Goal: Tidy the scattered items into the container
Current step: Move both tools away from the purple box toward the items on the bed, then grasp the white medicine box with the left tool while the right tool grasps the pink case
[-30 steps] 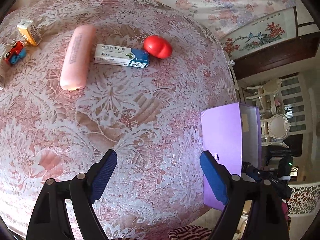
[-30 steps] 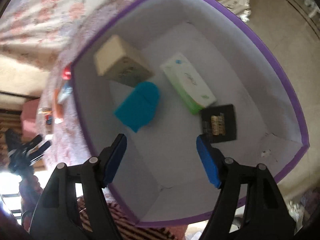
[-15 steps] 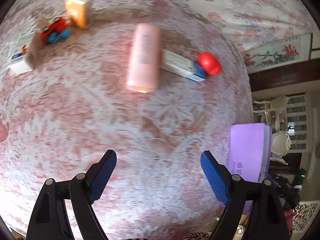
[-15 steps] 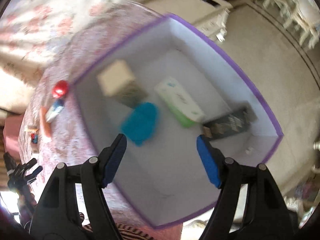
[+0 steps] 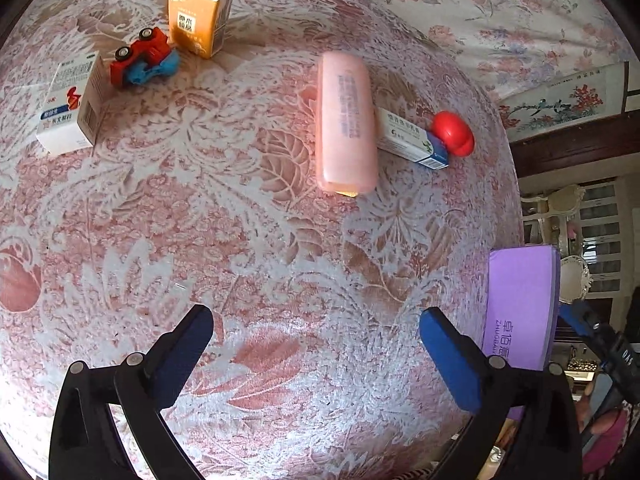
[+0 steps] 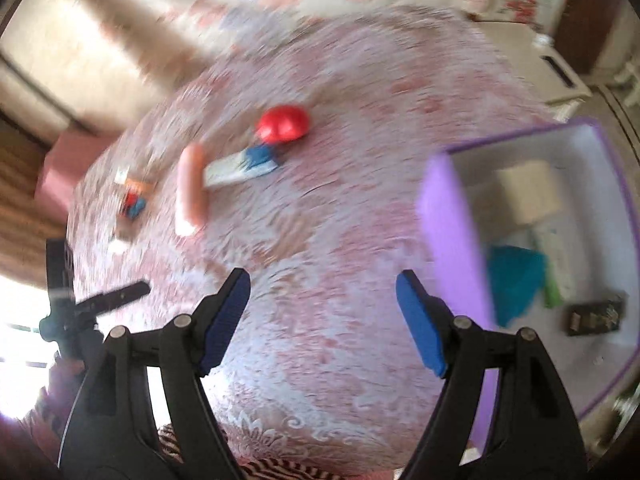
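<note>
Seen from the left tongs (image 5: 316,344), the jaws were spreading to their widest with nothing between them, only the lace-patterned tabletop (image 5: 248,240) beneath. Far ahead and to their left lay a white medicine box (image 5: 70,106), with a red and blue toy car (image 5: 144,58) just beside its far end. Touching the toy car's far side stood an orange box (image 5: 200,14). Straight ahead of the tongs, well apart from them, lay a pink case (image 5: 347,124) pointing away, and a white and blue tube box (image 5: 412,140) stuck out from behind its right side. A red round toy (image 5: 454,133) touched the far right end of that box. Close to the right finger stood the purple container (image 5: 520,308), only its outer wall showing.

In the blurred view from the right tongs (image 6: 322,316), the jaws were opening too, empty, over bare tabletop (image 6: 320,240). Ahead to their left sat the toy car (image 6: 134,202), then the pink case (image 6: 191,192), the tube box (image 6: 240,168) and the red round toy (image 6: 283,123) farther off. Just beside the right finger was the purple container (image 6: 452,232), open at the top; inside lay a beige box (image 6: 528,188), a teal thing (image 6: 514,280), a green and white box (image 6: 550,264) and a dark packet (image 6: 594,316).
</note>
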`<state>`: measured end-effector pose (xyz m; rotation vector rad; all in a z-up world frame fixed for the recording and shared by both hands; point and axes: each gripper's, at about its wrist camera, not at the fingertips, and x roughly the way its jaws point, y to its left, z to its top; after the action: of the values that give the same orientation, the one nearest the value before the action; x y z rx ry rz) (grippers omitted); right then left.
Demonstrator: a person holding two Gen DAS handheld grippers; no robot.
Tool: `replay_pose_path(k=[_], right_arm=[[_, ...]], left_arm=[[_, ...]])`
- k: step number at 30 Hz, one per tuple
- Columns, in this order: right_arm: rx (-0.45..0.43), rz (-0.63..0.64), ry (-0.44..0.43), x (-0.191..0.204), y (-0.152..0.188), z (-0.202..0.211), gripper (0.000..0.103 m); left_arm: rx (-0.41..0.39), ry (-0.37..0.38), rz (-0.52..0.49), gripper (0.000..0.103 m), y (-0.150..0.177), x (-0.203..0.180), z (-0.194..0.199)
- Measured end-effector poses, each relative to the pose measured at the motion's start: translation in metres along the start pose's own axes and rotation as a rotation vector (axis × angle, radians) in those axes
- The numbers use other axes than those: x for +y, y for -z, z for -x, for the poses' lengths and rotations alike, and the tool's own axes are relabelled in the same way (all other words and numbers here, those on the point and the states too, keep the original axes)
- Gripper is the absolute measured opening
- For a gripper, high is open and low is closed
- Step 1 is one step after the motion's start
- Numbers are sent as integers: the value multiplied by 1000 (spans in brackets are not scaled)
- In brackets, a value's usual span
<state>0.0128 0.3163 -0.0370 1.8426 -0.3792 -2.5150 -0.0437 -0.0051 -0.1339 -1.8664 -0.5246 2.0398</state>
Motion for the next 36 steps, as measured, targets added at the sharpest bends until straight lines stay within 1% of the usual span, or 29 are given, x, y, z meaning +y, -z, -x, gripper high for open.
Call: replay_pose_path(k=[3, 7, 12, 16, 18, 22, 28, 30, 31, 32, 33, 35, 36], right_arm=[[50, 61, -21, 25, -1, -29, 78], [119, 135, -35, 61, -8, -72, 78], [180, 234, -27, 105, -20, -115, 78], [205, 260, -22, 128, -28, -137, 78], [215, 260, -22, 136, -31, -146, 78], [221, 260, -4, 145, -37, -160, 78], [231, 240, 2, 152, -46, -175, 78], [234, 235, 8, 153, -48, -180, 78], [234, 233, 11, 153, -49, -181, 78], [233, 231, 14, 153, -50, -183, 78], [232, 228, 16, 153, -51, -185, 78], [230, 224, 17, 153, -53, -189, 78], [229, 223, 17, 153, -55, -190, 78]], left_arm=[[-19, -20, 1, 103, -1, 7, 4], [-80, -107, 19, 103, -8, 30, 21], [-161, -188, 151, 103, -30, 80, 38], [-214, -268, 228, 103, -45, 114, 45], [-216, -290, 252, 103, -52, 127, 44], [-212, -342, 233, 103, -67, 137, 36], [-221, -374, 152, 102, -91, 131, 24], [-233, -382, 130, 85, -98, 128, 21], [-234, -389, 129, 66, -100, 130, 21], [-234, -396, 128, 57, -102, 132, 21], [-234, -403, 128, 56, -104, 135, 21], [-240, -395, 123, 44, -105, 136, 22], [-242, -392, 117, 44, -105, 136, 23]])
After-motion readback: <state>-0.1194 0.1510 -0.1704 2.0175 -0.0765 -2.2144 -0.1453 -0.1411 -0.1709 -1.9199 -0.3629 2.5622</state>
